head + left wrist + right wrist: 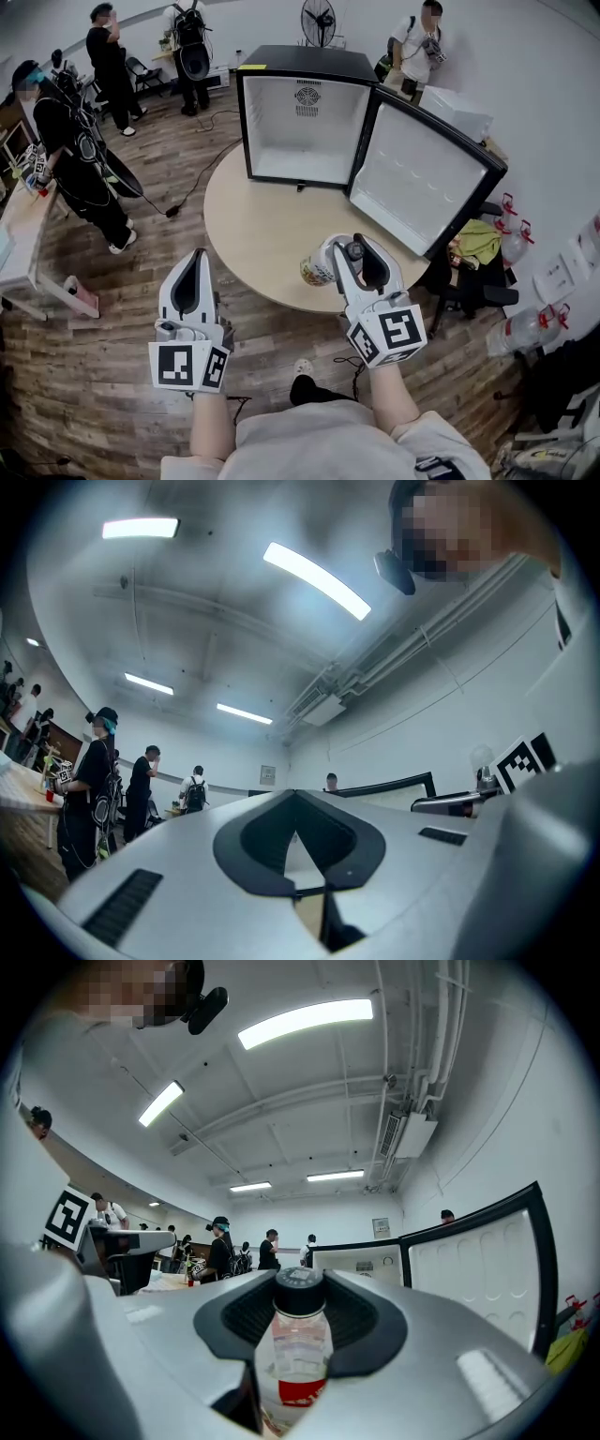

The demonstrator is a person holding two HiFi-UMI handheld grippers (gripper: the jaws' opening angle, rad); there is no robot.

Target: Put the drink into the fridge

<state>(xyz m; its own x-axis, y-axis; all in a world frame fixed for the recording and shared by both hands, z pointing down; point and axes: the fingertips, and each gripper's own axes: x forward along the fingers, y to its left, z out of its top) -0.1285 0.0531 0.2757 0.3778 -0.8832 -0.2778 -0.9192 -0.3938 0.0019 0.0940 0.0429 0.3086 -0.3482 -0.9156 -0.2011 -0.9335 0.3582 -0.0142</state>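
Right tool (348, 247) clamped on drink (318, 268), cap toward tips. Open fridge (300, 62) straight ahead. Left tool (197, 257) closed, empty, farther back.

— Underfoot?
— Brown wood-plank floor (103, 412), crossed by a black cable (199, 173).
— In the middle?
— A pale round table (251, 239), near a white wall (553, 94) on the right.
— Along that wall?
— Spray bottles (511, 239) and a black chair (469, 292).
— Overhead?
— Lit by long strip lights (305, 1021) on a grey ceiling (309, 1082), with pipes (441, 1035) beside a ceiling unit (412, 1133).
— Farther back?
— A standing fan (319, 19), a few people (105, 56) on their feet.
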